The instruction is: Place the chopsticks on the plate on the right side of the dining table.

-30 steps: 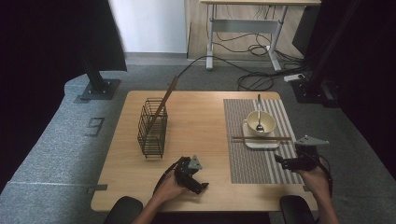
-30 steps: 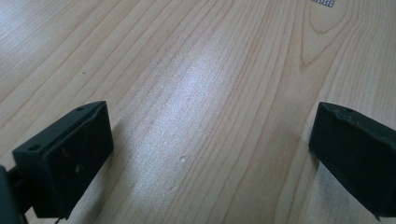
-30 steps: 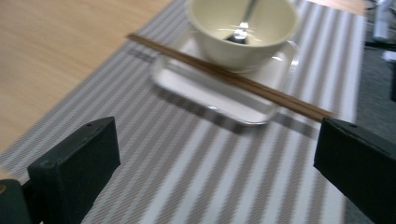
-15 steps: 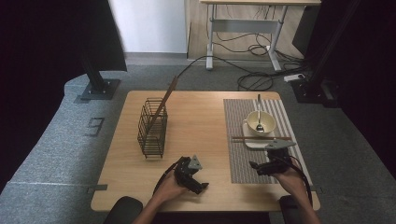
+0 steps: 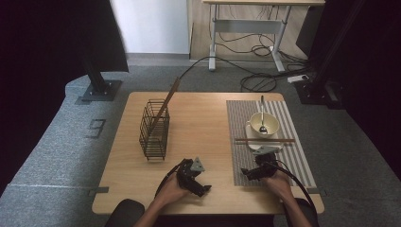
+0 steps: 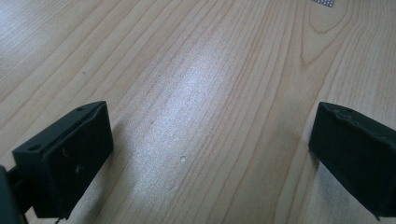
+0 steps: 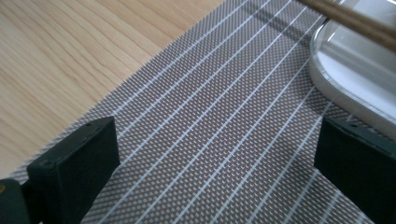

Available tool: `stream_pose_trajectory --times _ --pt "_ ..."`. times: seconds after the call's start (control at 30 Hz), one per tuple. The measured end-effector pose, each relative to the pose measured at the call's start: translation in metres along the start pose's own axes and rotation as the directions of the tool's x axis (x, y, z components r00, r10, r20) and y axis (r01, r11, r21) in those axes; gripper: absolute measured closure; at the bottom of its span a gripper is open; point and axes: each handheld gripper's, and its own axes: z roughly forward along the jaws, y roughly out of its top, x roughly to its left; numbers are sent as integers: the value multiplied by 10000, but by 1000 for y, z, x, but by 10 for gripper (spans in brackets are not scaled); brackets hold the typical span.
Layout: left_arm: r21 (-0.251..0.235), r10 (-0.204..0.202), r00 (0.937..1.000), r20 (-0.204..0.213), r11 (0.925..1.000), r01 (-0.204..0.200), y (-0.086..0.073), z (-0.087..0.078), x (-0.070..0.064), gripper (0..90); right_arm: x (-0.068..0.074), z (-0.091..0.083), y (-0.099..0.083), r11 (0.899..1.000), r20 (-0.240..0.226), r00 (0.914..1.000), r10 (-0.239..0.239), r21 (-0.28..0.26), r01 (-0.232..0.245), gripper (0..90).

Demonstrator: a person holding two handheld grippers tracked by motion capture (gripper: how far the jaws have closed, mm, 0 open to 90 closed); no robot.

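Note:
A cream bowl point(image 5: 263, 125) with a spoon point(image 5: 262, 116) in it sits on a white plate point(image 5: 252, 137) on the grey striped placemat point(image 5: 283, 156). Wooden chopsticks point(image 5: 265, 140) lie across the plate's near side. My right gripper point(image 5: 249, 173) rests low on the mat's near left part, open, with bare mat point(image 7: 219, 140) between its jaws and the plate rim point(image 7: 345, 88) just ahead at the right. My left gripper point(image 5: 202, 190) lies on the bare wood point(image 6: 205, 102) near the front edge, open, nothing between its jaws.
A black wire basket point(image 5: 154, 128) stands at the table's left-centre with a long wooden stick point(image 5: 166, 101) leaning out of it. The wooden table point(image 5: 203, 118) ends close behind both hands. Cables trail from each gripper towards the person.
My right gripper has moved left and nearer, from the mat's right edge to its near left part. The left gripper has stayed put.

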Motion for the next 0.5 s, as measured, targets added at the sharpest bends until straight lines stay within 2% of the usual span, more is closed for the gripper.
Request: stream_pose_trajectory --times 0.07,0.2,0.5 --pt "-1 -2 10000 -1 10000 2 0 0 0 0 -1 4 -3 10000 71 10000 -20 -55 21 0" --pt "0 -1 10000 0 10000 1 0 0 0 0 -4 7 -7 9987 -21 9996 282 -432 -283 0" --pt "5 9 10000 -5 10000 -9 0 0 0 0 -4 7 -7 9987 -22 9996 276 -423 -276 0"
